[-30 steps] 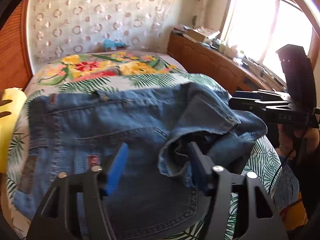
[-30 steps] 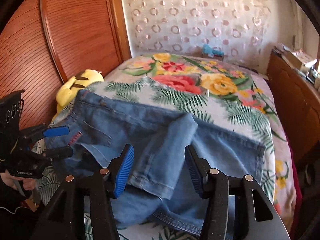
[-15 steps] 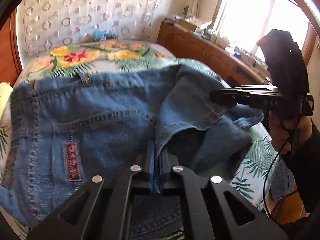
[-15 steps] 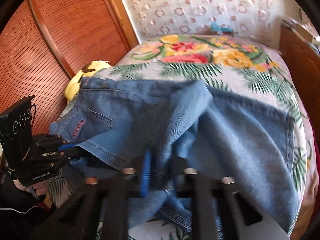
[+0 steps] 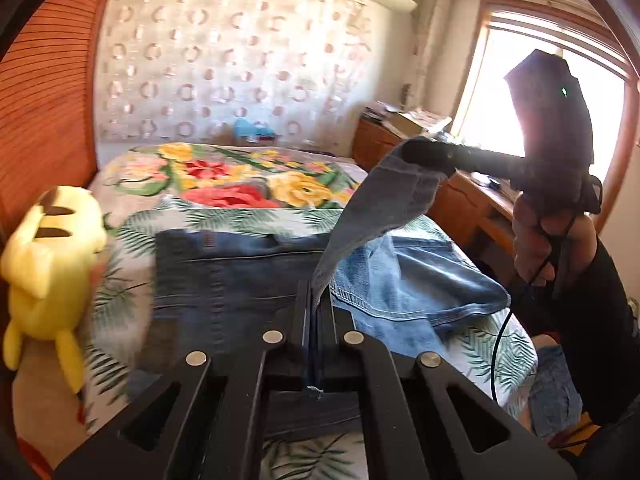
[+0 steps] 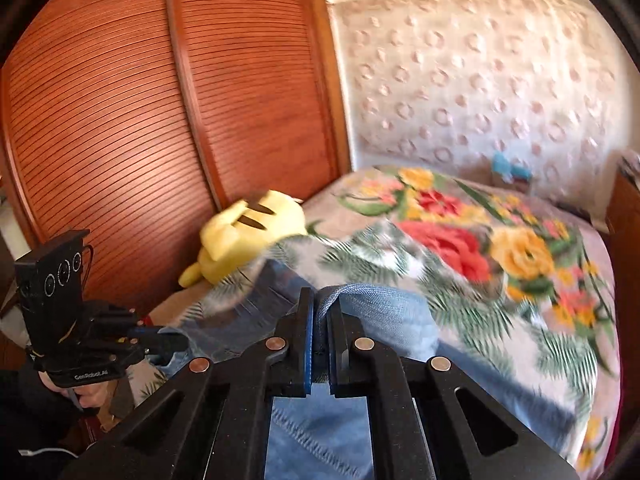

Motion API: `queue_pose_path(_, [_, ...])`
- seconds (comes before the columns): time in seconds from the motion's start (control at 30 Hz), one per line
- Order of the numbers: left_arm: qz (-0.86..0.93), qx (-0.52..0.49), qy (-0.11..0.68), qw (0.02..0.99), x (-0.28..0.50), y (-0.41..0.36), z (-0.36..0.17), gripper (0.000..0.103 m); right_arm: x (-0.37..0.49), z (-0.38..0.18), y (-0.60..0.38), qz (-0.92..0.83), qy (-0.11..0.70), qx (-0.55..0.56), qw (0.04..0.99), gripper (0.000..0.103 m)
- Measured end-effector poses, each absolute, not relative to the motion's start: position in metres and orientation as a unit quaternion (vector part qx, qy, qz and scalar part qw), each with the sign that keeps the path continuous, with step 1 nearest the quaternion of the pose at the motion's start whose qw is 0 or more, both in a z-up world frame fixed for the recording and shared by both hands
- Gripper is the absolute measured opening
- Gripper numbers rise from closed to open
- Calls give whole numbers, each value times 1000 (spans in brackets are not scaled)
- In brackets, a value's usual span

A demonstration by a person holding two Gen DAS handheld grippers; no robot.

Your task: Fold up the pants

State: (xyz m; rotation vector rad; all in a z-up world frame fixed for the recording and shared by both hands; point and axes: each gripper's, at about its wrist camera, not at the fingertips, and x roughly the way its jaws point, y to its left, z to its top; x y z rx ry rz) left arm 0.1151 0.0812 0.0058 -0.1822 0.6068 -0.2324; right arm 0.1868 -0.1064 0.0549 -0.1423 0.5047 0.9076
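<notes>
Blue jeans (image 5: 224, 280) lie across a floral bedspread (image 5: 240, 176). My left gripper (image 5: 314, 292) is shut on an edge of denim, and a strip of cloth (image 5: 392, 196) rises taut from it to my right gripper (image 5: 424, 152), held up at the right by a person's hand (image 5: 548, 240). In the right wrist view the right gripper (image 6: 322, 300) has a folded denim hem (image 6: 380, 312) between its pads; its jaws are closing on the hem. The left gripper (image 6: 168, 342) shows at the lower left, pinching denim too.
A yellow plush toy (image 5: 52, 264) lies at the bed's left edge, next to a slatted wooden wardrobe (image 6: 160, 120). A wooden dresser (image 5: 472, 200) with clutter runs under the window on the right. A cable hangs from the right gripper.
Both grippers went from open to shut on the denim, then rose. The cloth is now lifted off the bed and stretched between them.
</notes>
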Motion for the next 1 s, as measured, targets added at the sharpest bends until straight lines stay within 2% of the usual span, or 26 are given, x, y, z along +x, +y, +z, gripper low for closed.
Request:
queue_pose_path(0.27, [-65, -113, 322, 938, 105, 120, -23, 3, 229, 43, -36, 472, 246, -98, 841, 4])
queue_pose_path(0.63, [-32, -129, 369, 920, 113, 142, -62, 3, 292, 17, 36, 477, 297, -126, 818, 4])
queue_pose_path(1.0, [-12, -141, 383, 913, 116, 155, -72, 4, 315, -10, 82, 467, 326, -145, 809, 6])
